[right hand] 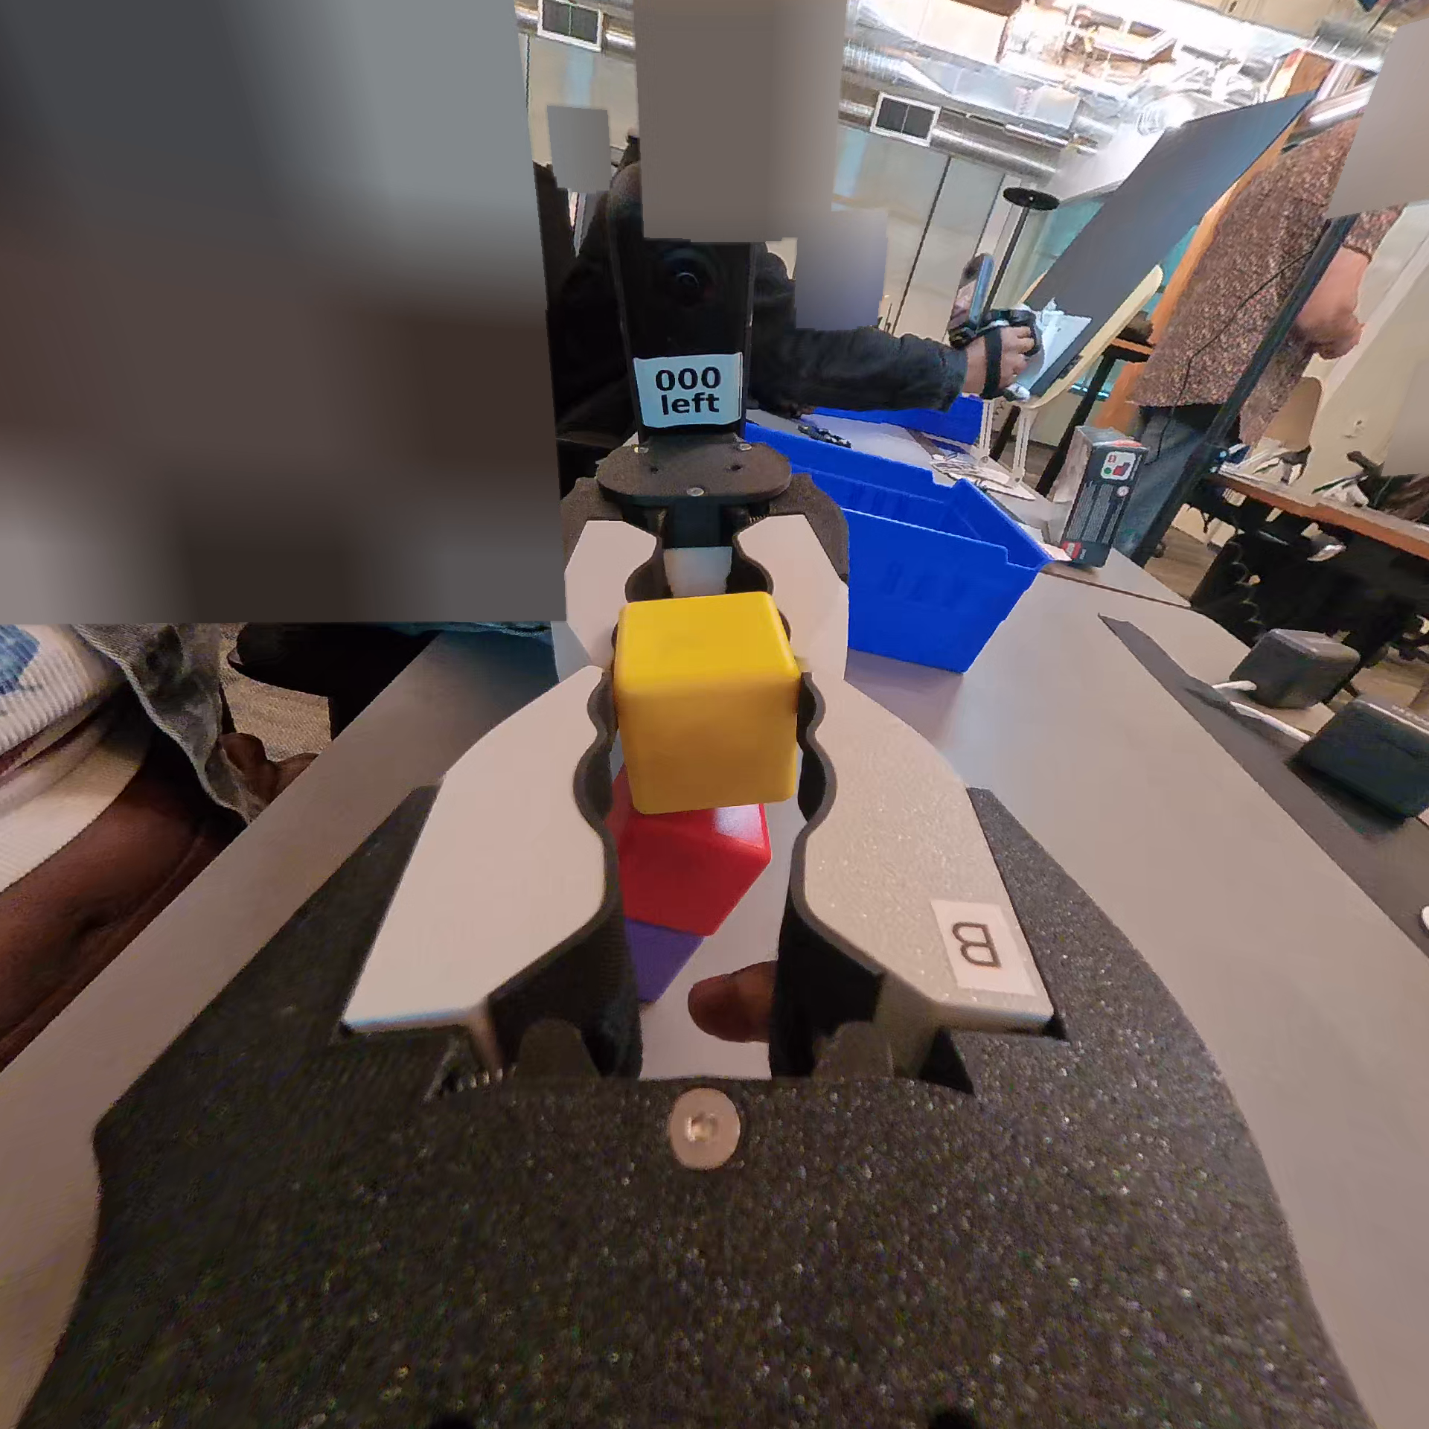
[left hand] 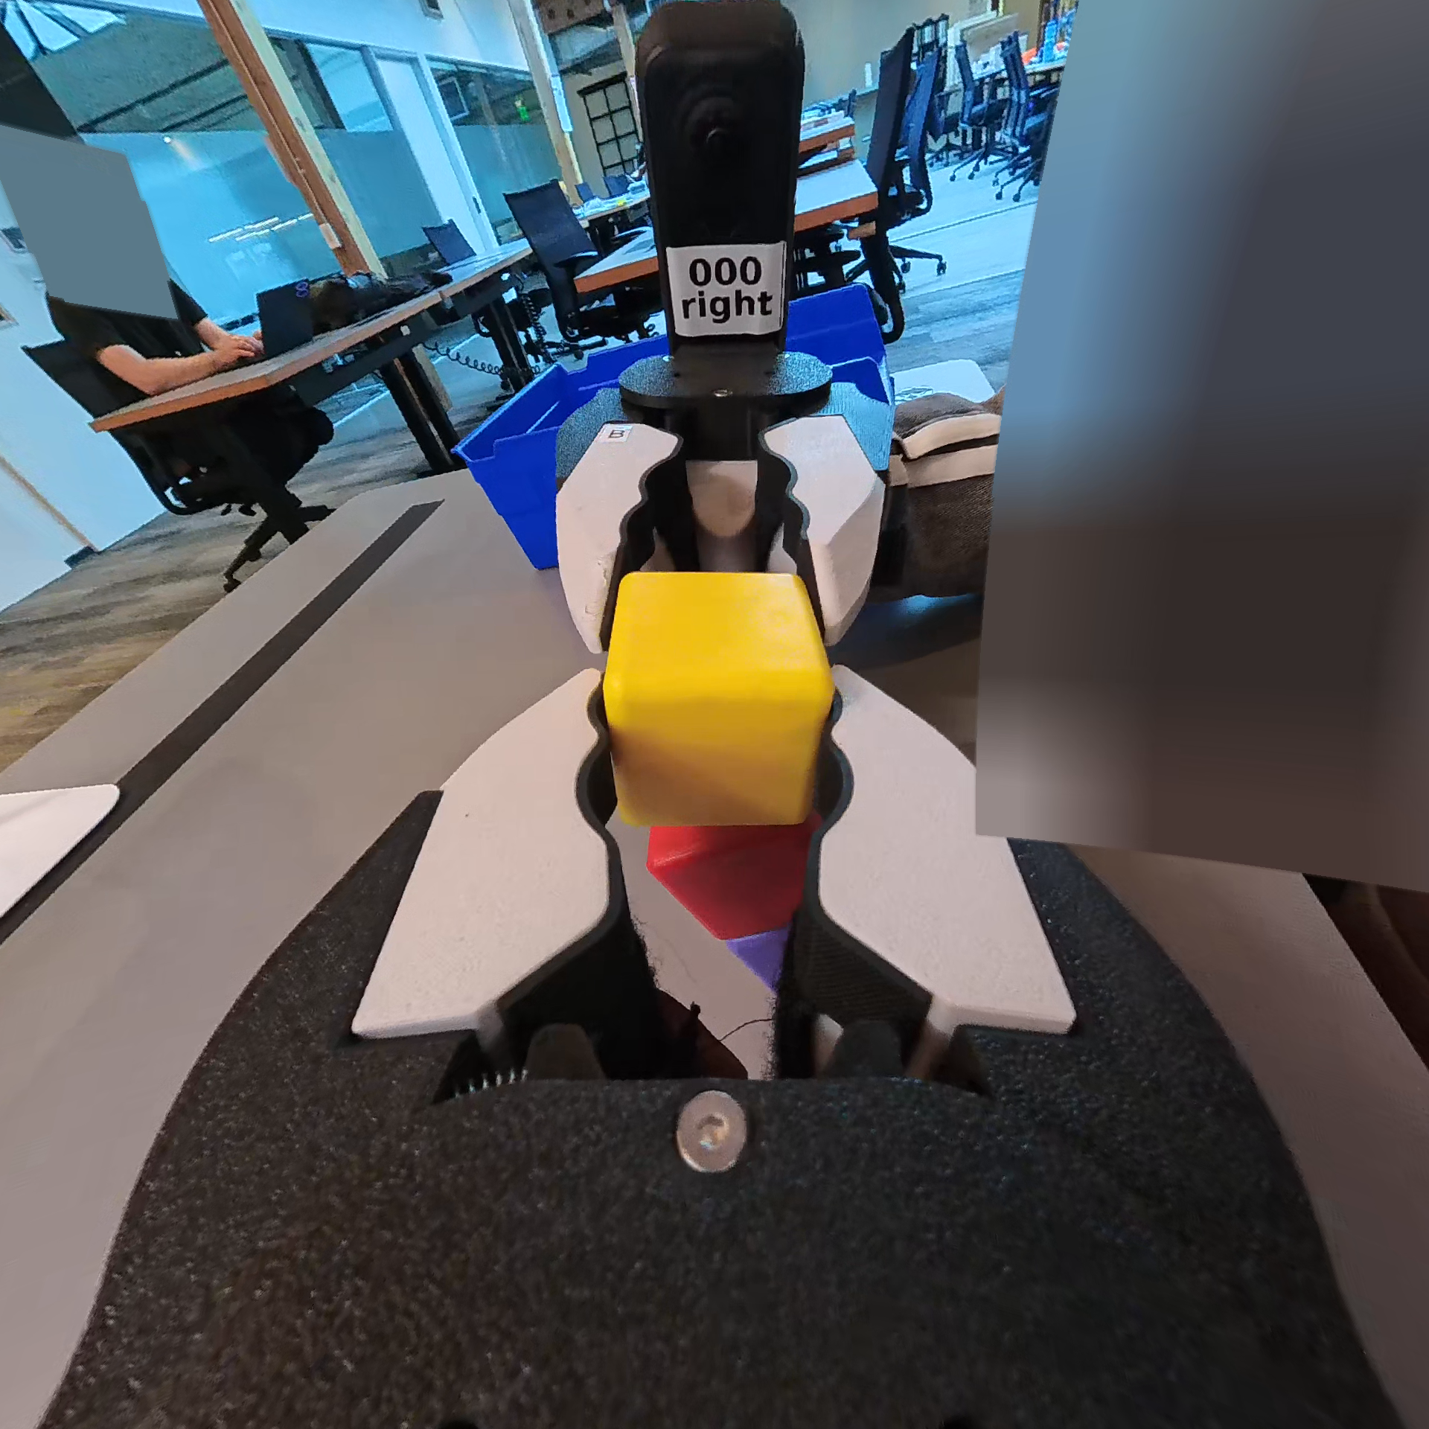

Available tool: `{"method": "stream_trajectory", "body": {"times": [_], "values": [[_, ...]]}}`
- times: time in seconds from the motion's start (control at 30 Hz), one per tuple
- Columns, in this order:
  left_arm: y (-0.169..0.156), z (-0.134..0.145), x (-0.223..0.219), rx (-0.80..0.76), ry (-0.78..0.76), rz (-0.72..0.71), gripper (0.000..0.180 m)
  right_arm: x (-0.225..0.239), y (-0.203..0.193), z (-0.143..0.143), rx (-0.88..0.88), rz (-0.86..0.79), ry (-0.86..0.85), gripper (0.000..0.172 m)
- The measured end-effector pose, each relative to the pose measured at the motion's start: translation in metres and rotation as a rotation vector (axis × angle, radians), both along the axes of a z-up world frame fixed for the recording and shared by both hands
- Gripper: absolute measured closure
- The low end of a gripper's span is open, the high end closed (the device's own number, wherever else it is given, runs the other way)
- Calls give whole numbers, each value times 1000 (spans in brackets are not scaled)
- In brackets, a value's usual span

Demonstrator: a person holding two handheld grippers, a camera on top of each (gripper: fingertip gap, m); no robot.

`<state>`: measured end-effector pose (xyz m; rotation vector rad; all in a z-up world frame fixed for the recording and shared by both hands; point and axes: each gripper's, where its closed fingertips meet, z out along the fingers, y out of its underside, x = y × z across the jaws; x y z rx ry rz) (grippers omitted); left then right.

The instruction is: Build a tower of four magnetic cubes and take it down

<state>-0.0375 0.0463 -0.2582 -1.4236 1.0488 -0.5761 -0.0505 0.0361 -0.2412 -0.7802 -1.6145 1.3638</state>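
Observation:
A tower stands on the grey table [left hand: 309, 696]: a yellow cube [left hand: 715, 711] on top, a red cube [left hand: 734, 874] under it, turned a little, and a purple cube [left hand: 765, 955] below. Anything lower is hidden. My left gripper [left hand: 715, 696] is shut on the yellow cube, with both pads against its sides. My right gripper [right hand: 704, 684] faces it from the other side and is also shut on the yellow cube [right hand: 707, 704]. The red cube [right hand: 688, 866] and purple cube [right hand: 657, 963] also show in the right wrist view. Each view shows the other gripper beyond the cube.
A blue bin [right hand: 928, 588] stands on the table behind the tower and also shows in the left wrist view [left hand: 526, 479]. Black devices [right hand: 1369, 750] and a small box [right hand: 1098, 495] lie to the right. People sit and stand at desks around. Both grippers' tips are close together, under 4 cm apart.

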Motion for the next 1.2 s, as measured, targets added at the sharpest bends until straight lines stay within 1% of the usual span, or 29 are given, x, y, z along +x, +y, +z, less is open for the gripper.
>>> {"method": "stream_trajectory", "body": {"times": [0.13, 0.23, 0.3, 0.37, 0.4, 0.47, 0.57, 0.7, 0.9, 0.93, 1.0, 1.03, 1.1, 1.13, 1.17, 1.2], "values": [[2, -2, -3, -26, -3, 30, 112, 1, 0, -1, 18, -1, 5, 127], [4, -23, -7, -111, 70, 70, 94, 2, 1, 0, 18, -7, 9, 127], [5, -41, -7, -187, 112, 98, 92, 2, 1, -1, 17, -2, 10, 127], [7, -56, -6, -241, 140, 117, 95, 2, 0, -1, 22, 3, 11, 127], [5, -60, -2, -259, 144, 100, 102, 3, -1, -1, 27, 5, 12, 127], [7, -67, 1, -245, 163, 114, 125, 4, -2, -1, 39, 9, 13, 127], [8, -67, 1, -233, 162, 113, 127, 5, -1, -3, 33, 13, 2, 127], [9, -66, -1, -203, 174, 128, 128, 4, 6, -6, -35, 1, -35, 127], [7, -66, 0, -202, 178, 113, 129, 4, 7, -7, -130, 27, -74, 127], [6, -66, 1, -203, 178, 106, 129, 3, 7, -7, -144, 26, -75, 124], [6, -67, 1, -205, 179, 105, 128, 1, 6, -9, -156, 29, -97, 105], [6, -66, 1, -205, 179, 104, 128, -1, 3, -12, -150, 36, -118, 103], [6, -66, 2, -206, 178, 101, 129, -4, 0, -16, -127, 41, -135, 104], [5, -66, 2, -205, 178, 93, 129, -4, 0, -16, -119, 39, -128, 118], [5, -66, 3, -203, 179, 92, 129, -4, 0, -15, -114, 36, -123, 123], [4, -66, 3, -202, 180, 91, 129, -3, 0, -15, -106, 38, -123, 123]]}}
